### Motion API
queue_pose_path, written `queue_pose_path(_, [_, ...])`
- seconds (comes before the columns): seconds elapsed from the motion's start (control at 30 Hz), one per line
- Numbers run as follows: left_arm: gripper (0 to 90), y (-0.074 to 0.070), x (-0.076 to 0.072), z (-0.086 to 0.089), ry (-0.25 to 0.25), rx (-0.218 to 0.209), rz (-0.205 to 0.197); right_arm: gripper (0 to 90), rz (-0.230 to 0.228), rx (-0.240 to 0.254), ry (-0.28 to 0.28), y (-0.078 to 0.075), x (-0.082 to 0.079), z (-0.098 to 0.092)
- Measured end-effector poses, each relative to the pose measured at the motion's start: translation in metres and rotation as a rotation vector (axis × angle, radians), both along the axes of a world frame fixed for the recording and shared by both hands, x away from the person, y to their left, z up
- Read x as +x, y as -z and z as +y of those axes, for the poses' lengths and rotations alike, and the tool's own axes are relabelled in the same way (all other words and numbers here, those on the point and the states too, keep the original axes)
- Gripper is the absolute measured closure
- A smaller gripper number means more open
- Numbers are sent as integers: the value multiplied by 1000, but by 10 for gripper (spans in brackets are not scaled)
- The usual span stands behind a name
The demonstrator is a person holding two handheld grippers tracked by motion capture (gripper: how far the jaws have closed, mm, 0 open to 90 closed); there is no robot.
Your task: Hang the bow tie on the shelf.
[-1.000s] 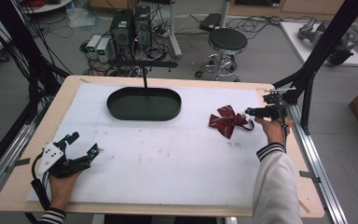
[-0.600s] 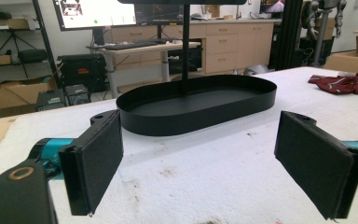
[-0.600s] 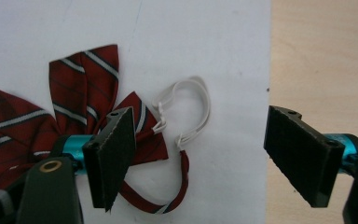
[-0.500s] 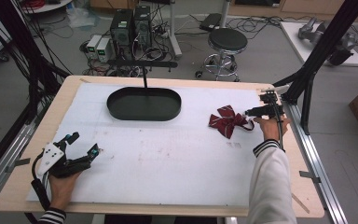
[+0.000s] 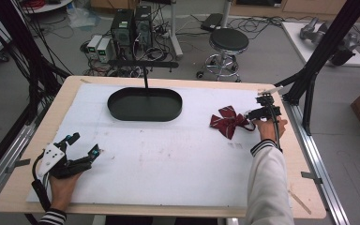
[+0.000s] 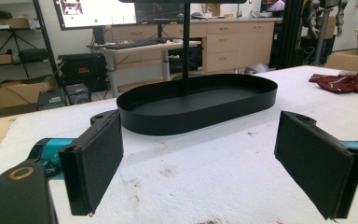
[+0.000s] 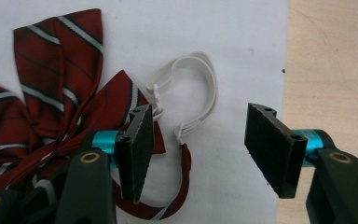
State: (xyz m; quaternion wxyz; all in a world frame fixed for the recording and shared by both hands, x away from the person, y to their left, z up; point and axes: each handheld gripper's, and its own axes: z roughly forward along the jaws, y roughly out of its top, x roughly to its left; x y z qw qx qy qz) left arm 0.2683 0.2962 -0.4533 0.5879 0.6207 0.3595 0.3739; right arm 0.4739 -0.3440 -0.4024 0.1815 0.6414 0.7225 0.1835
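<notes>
A dark red striped bow tie (image 5: 227, 121) lies on the white mat, right of centre. In the right gripper view its red cloth (image 7: 51, 93) sits at the left, with a white elastic strap (image 7: 205, 88) looping off it. My right gripper (image 5: 254, 116) hangs just over the strap's end, beside the bow. Its jaws (image 7: 200, 126) have just been closing and stand half apart around the strap, and the pads touch nothing. My left gripper (image 5: 84, 144) rests at the mat's front left, open and empty (image 6: 205, 154).
A black oval tray (image 5: 122, 115) with an upright post stands at the back centre of the mat, also ahead of the left gripper as the tray (image 6: 191, 121). Bare wooden table edge (image 7: 331, 70) runs right of the mat. Black frame posts (image 5: 309, 84) rise at the back right corner.
My right gripper has sunk slightly toward the bow tie's strap and its jaws have narrowed. The left gripper and the bow tie have not moved.
</notes>
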Motion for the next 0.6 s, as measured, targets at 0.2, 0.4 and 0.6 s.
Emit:
queue_pose_path(0.2, [158,0,0,0,0,3,-2,510,24,12,20,4,3,1])
queue_pose_path(0.4, [159,0,0,0,-2,-1,-3,558,28,15,32,10,7,4])
queue_pose_path(0.6, [159,0,0,0,1,1,2,621,52,-13,24,13,8,4])
